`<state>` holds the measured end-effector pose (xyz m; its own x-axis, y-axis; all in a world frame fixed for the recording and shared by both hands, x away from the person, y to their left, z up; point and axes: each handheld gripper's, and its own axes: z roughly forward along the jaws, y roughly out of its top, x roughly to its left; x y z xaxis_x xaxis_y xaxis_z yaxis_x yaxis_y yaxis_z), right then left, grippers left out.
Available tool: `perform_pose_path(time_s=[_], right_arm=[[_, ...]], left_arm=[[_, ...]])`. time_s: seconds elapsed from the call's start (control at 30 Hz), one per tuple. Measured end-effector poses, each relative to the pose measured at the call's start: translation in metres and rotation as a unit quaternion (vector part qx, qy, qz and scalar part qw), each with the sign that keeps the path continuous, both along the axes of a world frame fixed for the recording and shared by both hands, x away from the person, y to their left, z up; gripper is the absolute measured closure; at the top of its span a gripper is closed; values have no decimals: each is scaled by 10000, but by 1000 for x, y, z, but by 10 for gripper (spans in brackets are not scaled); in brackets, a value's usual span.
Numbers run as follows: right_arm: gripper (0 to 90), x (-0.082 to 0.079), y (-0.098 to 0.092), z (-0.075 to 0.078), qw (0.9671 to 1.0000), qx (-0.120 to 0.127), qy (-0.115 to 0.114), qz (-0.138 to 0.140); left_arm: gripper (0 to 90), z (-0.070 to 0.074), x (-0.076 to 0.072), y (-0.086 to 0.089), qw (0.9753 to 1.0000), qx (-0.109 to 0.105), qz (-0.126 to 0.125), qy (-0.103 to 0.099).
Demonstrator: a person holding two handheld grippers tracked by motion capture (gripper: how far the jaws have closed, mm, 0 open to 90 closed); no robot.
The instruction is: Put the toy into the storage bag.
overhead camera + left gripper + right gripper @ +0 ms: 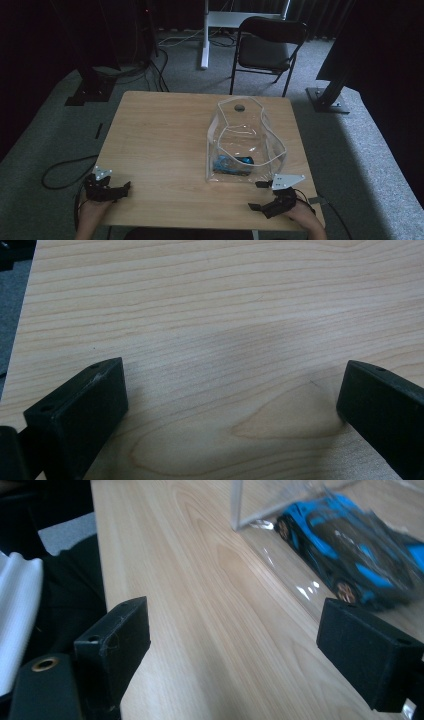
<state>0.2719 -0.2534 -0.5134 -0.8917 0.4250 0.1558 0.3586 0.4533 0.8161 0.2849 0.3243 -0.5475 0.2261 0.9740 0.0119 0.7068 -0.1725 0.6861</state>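
Observation:
A clear plastic bag (246,140) stands open on the right half of the wooden table (160,135). Inside it, at the bottom, lies a blue and black toy car (234,164), which the right gripper view shows close up as the toy car (345,550) behind clear film. My right gripper (260,196) sits open at the table's front right, just in front of the bag, with nothing between its jaws. My left gripper (126,190) rests open at the front left corner, over bare wood. In the left gripper view the left gripper (232,405) frames bare table.
A black folding chair (267,47) stands beyond the table's far edge. Cables (65,170) lie on the grey carpet at the left. A white desk leg (205,35) and black stands (327,92) rise at the back.

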Motion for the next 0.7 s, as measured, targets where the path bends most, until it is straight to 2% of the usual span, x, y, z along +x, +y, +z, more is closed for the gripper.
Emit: perform_pose_path(time_s=[0.2, 0.47, 0.6, 0.7], right_arm=[[131, 2, -9, -11, 9998, -133, 98, -132], [131, 4, -19, -23, 9983, -303, 122, -482], [132, 5, -23, -30, 9979, -415, 162, -479], [133, 8, -27, -33, 9972, -421, 177, -589]], left_arm=[[3, 0, 0, 0, 10000, 0, -1, 0], [3, 0, 0, 0, 10000, 0, 0, 0], [3, 0, 0, 0, 10000, 1, -1, 0], [3, 0, 0, 0, 10000, 1, 0, 0]])
